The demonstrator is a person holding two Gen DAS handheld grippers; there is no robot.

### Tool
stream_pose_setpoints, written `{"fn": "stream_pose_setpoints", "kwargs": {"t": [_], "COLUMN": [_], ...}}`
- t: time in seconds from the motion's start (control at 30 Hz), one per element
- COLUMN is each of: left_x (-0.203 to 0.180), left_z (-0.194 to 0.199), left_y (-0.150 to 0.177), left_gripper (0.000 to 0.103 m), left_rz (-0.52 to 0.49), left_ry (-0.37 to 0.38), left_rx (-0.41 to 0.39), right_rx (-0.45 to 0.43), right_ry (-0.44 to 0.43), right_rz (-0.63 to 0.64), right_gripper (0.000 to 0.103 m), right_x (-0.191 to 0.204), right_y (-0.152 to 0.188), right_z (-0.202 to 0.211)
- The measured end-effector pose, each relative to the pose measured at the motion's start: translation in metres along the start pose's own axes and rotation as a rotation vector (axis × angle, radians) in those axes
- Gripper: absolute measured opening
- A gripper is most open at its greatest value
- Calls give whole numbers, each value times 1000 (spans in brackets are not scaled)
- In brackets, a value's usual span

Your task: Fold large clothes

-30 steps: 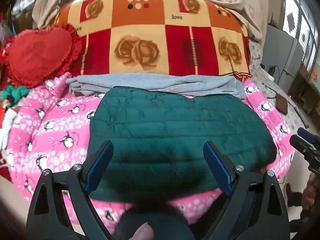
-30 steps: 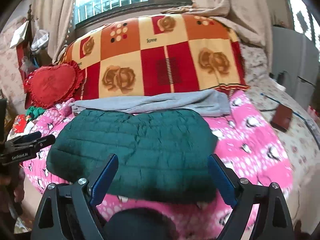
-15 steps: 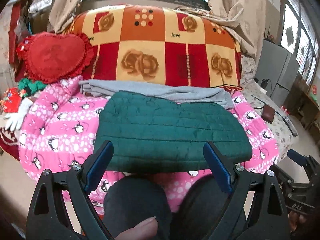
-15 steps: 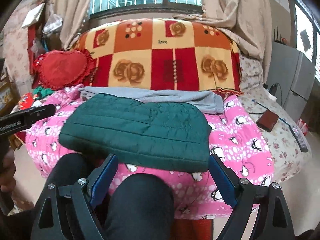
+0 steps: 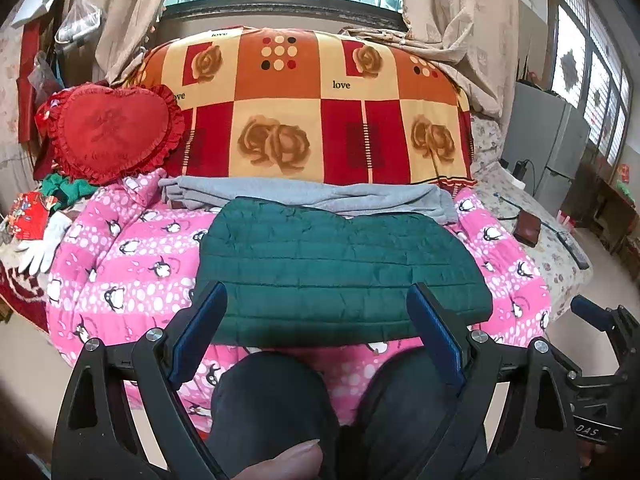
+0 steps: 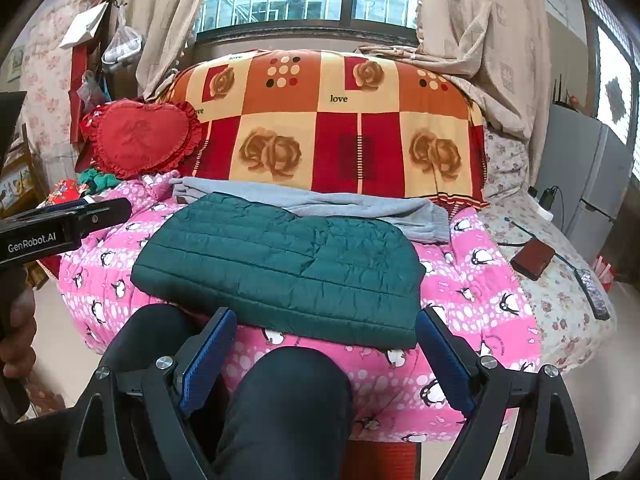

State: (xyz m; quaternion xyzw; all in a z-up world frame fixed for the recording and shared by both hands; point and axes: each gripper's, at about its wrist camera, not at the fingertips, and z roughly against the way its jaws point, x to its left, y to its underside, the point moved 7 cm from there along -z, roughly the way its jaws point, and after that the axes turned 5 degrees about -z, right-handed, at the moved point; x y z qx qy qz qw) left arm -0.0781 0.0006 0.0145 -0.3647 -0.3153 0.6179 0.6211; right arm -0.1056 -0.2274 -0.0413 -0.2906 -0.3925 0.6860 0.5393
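Observation:
A dark green quilted jacket point(image 5: 336, 268) lies folded into a flat rectangle on the pink penguin blanket point(image 5: 132, 256); it also shows in the right wrist view point(image 6: 288, 272). A folded grey garment point(image 5: 304, 196) lies behind it, also seen in the right wrist view point(image 6: 320, 204). My left gripper point(image 5: 320, 336) is open and empty, held back over the person's knees, short of the jacket's near edge. My right gripper point(image 6: 324, 356) is open and empty, also back from the bed edge.
A red and orange rose quilt point(image 5: 312, 108) is piled at the back. A red heart cushion point(image 5: 108, 132) lies at the left. A brown wallet point(image 6: 534, 260) and a remote point(image 6: 592, 292) lie on the floral sheet at the right. The person's knees point(image 5: 272, 400) are below.
Both grippers have pulled back and up from the jacket toward the person. The view now takes in the knees, the whole bed and the window. Both stay open.

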Motion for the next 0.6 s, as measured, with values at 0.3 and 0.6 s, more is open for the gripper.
{"fn": "stream_pose_setpoints", "kwargs": {"t": [0.3,0.6], "left_x": [-2,-10], "left_z": [0,-2], "left_y": [2,6], "left_gripper": [91,91], "left_rz": [-2,-30], "left_ry": [4,18], "left_rx": [6,-4], "right_rx": [7,24], "right_ry": [-3,-1], "right_rz": [-2,-2], "right_gripper": [89,89], "right_x": [0,0], "right_y": [2,6], "right_z": [-1,-6]}}
